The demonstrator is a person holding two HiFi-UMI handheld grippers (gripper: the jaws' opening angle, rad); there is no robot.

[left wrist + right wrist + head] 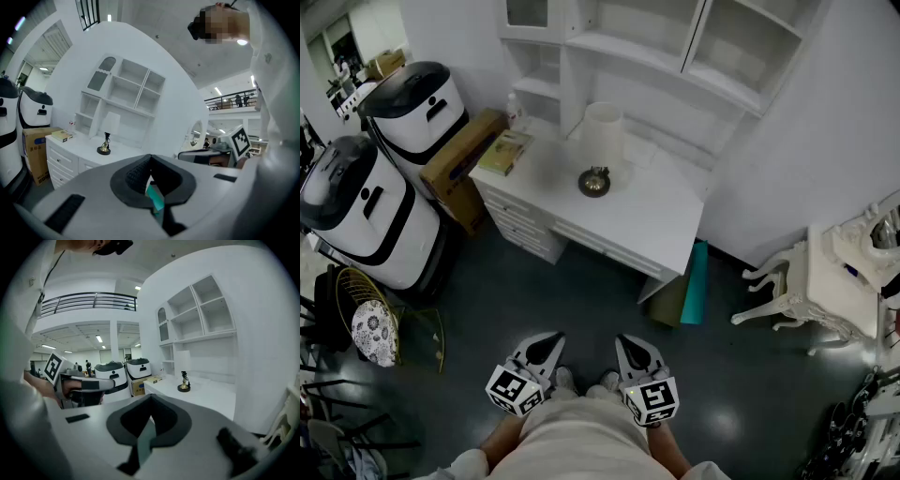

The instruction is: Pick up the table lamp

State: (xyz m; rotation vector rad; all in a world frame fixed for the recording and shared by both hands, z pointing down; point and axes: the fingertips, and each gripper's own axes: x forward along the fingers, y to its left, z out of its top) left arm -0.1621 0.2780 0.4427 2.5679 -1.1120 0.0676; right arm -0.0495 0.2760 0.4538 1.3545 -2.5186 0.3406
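The white counter (647, 220) stands on the dark floor (581, 309) against the wall, with drawers in its front. The table lamp (600, 141) stands upright near the middle of its top, toward the back. A book (504, 152) lies flat at the left end, well apart from the lamp. A white shelf unit (675, 47) rises along the back edge.

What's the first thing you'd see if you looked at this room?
Probably the table lamp with a white shade and round brass-coloured base, standing on the white desk under the shelves. Next, two big white-and-black rounded machines to the desk's left. At the bottom, the left gripper and right gripper hang empty, jaws shut.
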